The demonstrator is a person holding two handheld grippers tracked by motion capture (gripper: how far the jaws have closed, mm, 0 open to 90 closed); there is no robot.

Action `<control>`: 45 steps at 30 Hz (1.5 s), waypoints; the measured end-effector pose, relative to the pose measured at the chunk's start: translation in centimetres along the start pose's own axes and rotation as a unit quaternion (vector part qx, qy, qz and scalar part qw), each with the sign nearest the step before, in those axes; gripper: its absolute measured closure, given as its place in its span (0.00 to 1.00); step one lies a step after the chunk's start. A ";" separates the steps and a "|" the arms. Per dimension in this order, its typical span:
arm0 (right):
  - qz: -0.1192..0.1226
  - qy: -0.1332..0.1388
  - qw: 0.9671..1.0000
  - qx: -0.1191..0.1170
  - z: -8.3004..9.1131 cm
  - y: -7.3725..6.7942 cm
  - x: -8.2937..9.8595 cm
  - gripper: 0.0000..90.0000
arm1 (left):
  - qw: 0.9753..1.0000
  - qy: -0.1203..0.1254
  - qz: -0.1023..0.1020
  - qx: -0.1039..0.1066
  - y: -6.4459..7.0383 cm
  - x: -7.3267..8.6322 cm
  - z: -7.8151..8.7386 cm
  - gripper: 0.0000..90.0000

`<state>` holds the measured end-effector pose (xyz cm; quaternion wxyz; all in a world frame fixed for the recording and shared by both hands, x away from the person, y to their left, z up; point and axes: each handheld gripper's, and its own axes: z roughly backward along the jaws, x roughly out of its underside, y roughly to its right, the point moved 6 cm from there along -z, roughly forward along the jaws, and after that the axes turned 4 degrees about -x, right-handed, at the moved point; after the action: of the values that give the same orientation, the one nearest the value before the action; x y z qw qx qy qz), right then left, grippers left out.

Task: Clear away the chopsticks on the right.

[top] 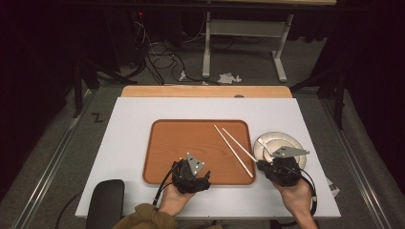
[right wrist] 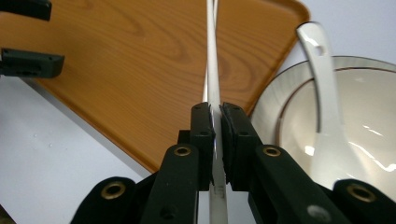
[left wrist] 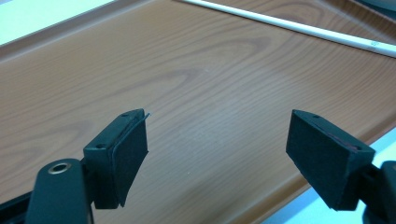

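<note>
While the high view is showing both hands at the near edge of the tray (top: pixel 162 143), the right gripper view is revealing that the right gripper (right wrist: pixel 216 122) is clamping its jaws on the white chopsticks (right wrist: pixel 212 60), which are running ahead of the jaws over the tray. Right of those jaws, a white spoon (right wrist: pixel 327 98) is lying in a bowl (right wrist: pixel 275 107). The left gripper (left wrist: pixel 217 154) is holding its jaws wide apart above bare tray wood.

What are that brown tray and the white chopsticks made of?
The tray looks like wood or wood-print laminate: visible grain, smooth satin sheen. The chopsticks, clamped in the right tongs, look like glossy white plastic or melamine; hard to be sure.
</note>
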<state>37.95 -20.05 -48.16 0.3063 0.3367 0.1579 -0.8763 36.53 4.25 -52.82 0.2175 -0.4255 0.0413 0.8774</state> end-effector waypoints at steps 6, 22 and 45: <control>0.012 -0.028 1.000 -0.007 -1.9 -0.7 -0.2 0.94 | 1.000 -0.002 0.007 -0.008 -0.4 0.4 0.3 0.23; 0.010 -0.069 0.997 -0.012 -5.7 -0.7 -0.9 0.93 | 0.999 -0.007 0.034 -0.040 -2.0 1.6 1.5 0.23; 0.033 -0.114 0.993 -0.022 -9.5 -1.2 -1.1 0.92 | 0.996 -0.015 0.057 -0.063 -3.1 2.8 2.6 0.23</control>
<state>42.53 -14.08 -54.12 0.3581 0.2329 0.1298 -0.8948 34.39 8.70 -52.91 0.1407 -0.4226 0.0067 0.8953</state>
